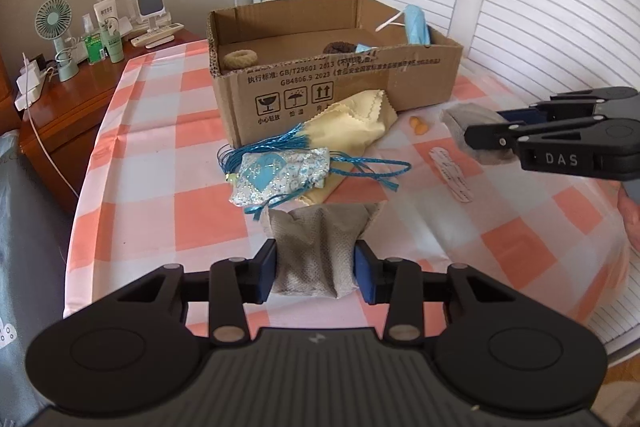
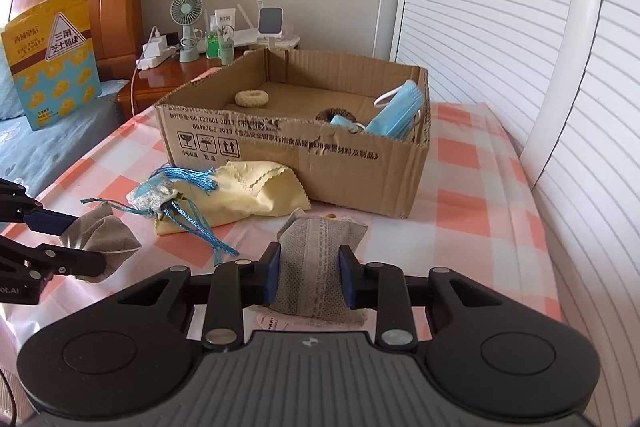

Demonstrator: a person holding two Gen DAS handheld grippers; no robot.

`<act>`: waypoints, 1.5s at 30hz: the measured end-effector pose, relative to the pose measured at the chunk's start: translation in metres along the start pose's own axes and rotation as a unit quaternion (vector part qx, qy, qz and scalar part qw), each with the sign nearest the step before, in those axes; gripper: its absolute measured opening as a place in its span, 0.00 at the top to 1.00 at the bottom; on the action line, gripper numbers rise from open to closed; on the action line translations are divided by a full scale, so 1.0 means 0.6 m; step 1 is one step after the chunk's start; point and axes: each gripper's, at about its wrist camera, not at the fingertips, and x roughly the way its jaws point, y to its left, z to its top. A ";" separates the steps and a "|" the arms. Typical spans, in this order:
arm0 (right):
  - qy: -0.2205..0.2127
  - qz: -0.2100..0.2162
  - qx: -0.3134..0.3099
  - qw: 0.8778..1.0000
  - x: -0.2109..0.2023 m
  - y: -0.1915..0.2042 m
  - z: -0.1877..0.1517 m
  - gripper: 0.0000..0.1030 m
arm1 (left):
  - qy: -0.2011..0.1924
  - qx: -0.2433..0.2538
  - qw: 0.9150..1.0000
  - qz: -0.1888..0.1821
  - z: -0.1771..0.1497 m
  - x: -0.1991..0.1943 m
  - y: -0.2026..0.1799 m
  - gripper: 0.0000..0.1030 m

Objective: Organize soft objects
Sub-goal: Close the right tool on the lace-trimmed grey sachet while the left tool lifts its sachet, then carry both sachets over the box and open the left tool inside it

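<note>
My left gripper (image 1: 316, 269) is shut on a grey mesh pouch (image 1: 320, 247), held just above the checked cloth. My right gripper (image 2: 307, 277) is shut on a second grey pouch with a lace strip (image 2: 320, 259). Each gripper also shows in the other view: the right gripper (image 1: 480, 135) at the right edge with its pouch (image 1: 466, 119), the left gripper (image 2: 68, 247) at the left edge with its pouch (image 2: 100, 239). Ahead lie a blue-tasselled sachet (image 1: 280, 175) on a yellow cloth (image 1: 352, 123), in front of an open cardboard box (image 1: 340, 83).
The box holds a beige hair tie (image 1: 239, 59), a brown hair tie (image 1: 339, 47) and blue face masks (image 2: 396, 115). Orange earplugs (image 1: 419, 125) and a plaster strip (image 1: 450, 175) lie on the checked tablecloth (image 1: 160, 155). A wooden nightstand (image 1: 72, 99) with a fan stands left.
</note>
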 end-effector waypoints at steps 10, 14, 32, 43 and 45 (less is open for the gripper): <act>-0.020 0.005 -0.023 1.000 -0.049 -0.014 0.018 0.67 | -0.023 0.028 0.999 -0.011 0.054 -0.048 -0.003 0.62; -0.030 0.012 -0.032 0.999 -0.061 -0.015 0.029 0.67 | -0.039 0.033 0.999 -0.010 0.101 -0.047 0.000 0.62; -0.044 -0.003 -0.039 0.998 -0.042 -0.027 0.082 0.67 | -0.104 0.029 0.993 0.057 0.306 0.114 0.019 0.07; -0.046 0.007 -0.045 0.998 -0.019 -0.022 0.115 0.67 | -0.114 0.005 0.991 0.067 0.185 0.007 0.023 0.01; -0.047 0.009 -0.046 0.998 -0.012 -0.020 0.128 0.67 | -0.121 0.004 0.990 0.078 0.158 -0.016 0.018 0.01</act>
